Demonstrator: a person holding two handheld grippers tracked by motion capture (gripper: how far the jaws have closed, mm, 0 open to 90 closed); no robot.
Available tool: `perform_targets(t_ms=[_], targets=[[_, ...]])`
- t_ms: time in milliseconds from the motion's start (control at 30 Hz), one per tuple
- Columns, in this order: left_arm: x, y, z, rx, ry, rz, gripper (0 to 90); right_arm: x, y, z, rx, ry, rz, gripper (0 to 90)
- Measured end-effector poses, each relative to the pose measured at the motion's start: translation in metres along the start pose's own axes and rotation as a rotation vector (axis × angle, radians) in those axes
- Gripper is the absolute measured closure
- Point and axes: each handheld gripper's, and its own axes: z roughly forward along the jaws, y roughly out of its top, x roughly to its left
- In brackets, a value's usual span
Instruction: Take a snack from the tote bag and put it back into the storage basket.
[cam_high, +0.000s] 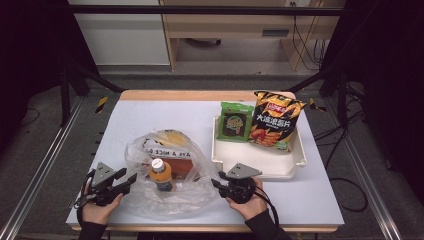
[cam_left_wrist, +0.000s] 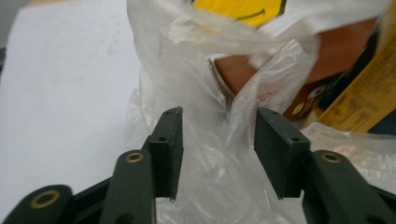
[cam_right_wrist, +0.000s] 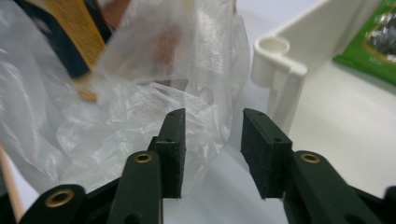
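Observation:
A clear plastic bag lies at the front middle of the white table. Inside it stands an orange-drink bottle beside a brown box. My left gripper sits at the bag's left edge, open. In the left gripper view its jaws stand apart with loose bag film between them, and the pads are not pressing on it. At the bag's right edge is my right gripper, also open. The bag's film touches the left of its jaws.
A white tray stands right of the bag and holds an orange chips bag and a green packet. The tray's corner rises just beyond my right jaws. Bare table lies left of the bag.

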Motion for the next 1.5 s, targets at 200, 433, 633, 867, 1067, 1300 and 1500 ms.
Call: perform_targets(t_ms=[200,433,633,867,1067,1300,1500], targets=[[-0.004,0.013,-0.018,-0.084,-0.004,-0.007,45.4,0.003,0.012,-0.023,-0.088,0.030,-0.004,53.9],[-0.010,0.036,-0.033,-0.160,-0.025,0.019,48.6,0.005,0.038,-0.041,-0.195,0.026,-0.010,51.4],[-0.014,0.062,-0.023,-0.168,-0.038,0.046,62.8,0.015,0.064,-0.029,-0.247,0.057,-0.031,64.0],[-0.018,0.077,0.021,-0.092,-0.071,0.048,78.1,0.033,0.086,0.013,-0.220,0.118,-0.036,80.9],[-0.014,0.064,0.051,-0.002,-0.112,0.039,81.2,0.033,0.087,0.054,-0.100,0.090,-0.045,83.5],[-0.003,0.041,0.053,0.049,-0.083,0.013,81.1,0.021,0.065,0.067,0.020,0.051,-0.058,76.1],[0.011,0.032,0.045,0.056,-0.064,-0.009,80.5,0.014,0.053,0.064,0.027,0.048,-0.080,59.2]])
